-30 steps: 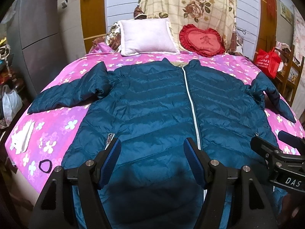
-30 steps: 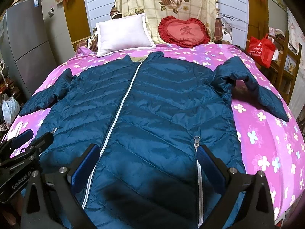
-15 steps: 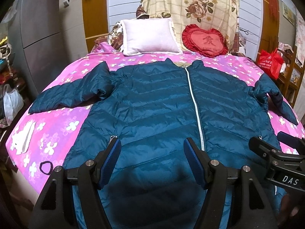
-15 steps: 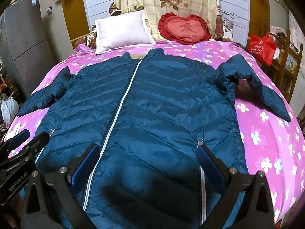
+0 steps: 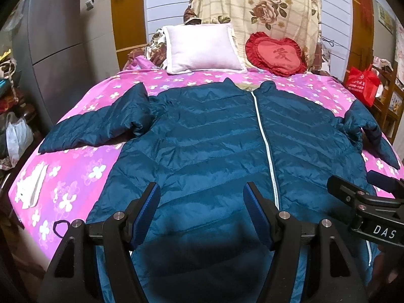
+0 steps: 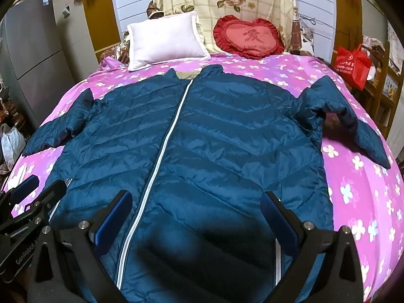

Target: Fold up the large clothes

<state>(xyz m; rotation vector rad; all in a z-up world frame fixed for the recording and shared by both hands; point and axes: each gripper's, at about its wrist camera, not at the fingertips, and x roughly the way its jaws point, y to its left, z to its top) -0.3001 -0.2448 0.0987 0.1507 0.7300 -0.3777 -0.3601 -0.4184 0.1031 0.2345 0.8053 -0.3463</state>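
A dark teal quilted jacket (image 5: 214,139) lies flat, front up and zipped, on the pink flowered bed (image 5: 75,176); it also shows in the right wrist view (image 6: 214,139). Its sleeves spread out to the left (image 5: 101,126) and right (image 6: 353,126). My left gripper (image 5: 202,209) is open and empty above the hem, left of the zip. My right gripper (image 6: 197,214) is open and empty above the hem, right of the zip. Each gripper shows at the edge of the other's view.
A white pillow (image 5: 202,48) and a red heart cushion (image 5: 275,53) lean at the headboard. A black hair tie (image 5: 60,228) and white paper (image 5: 32,189) lie on the bed's left edge. A grey cabinet (image 5: 50,50) stands left, a red bag (image 5: 361,83) right.
Both grippers have pulled back toward the hem and risen a little, so more of the jacket and bed shows. The jacket has not moved and both jaws stay open.
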